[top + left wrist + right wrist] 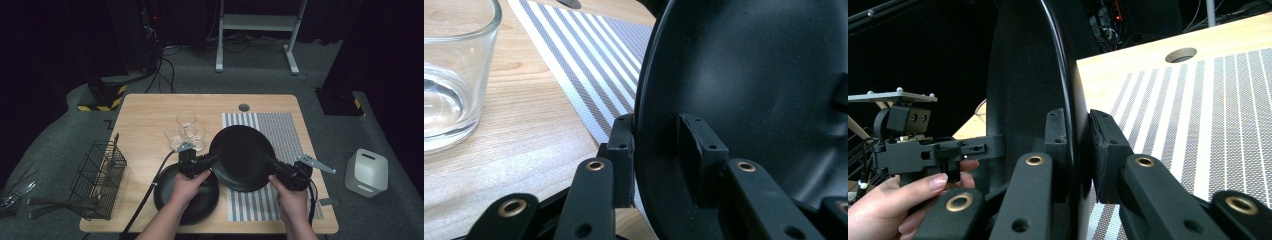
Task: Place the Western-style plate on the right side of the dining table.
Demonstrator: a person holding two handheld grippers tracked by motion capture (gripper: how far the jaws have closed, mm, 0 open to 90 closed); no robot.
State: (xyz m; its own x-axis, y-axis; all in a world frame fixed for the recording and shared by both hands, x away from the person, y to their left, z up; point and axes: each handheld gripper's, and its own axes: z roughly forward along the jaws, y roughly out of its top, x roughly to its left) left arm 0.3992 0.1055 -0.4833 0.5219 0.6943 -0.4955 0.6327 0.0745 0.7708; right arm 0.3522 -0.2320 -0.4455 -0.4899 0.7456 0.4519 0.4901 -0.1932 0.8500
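Black unmarked plate (242, 156) between tools

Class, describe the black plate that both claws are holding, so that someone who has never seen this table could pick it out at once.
Start at the wooden table and find the striped placemat on its right half. Over the mat's near left part is a round black plate, with the left claw and right claw at opposite rims. Unlike the second black plate lying flat to its left, this one is lifted.
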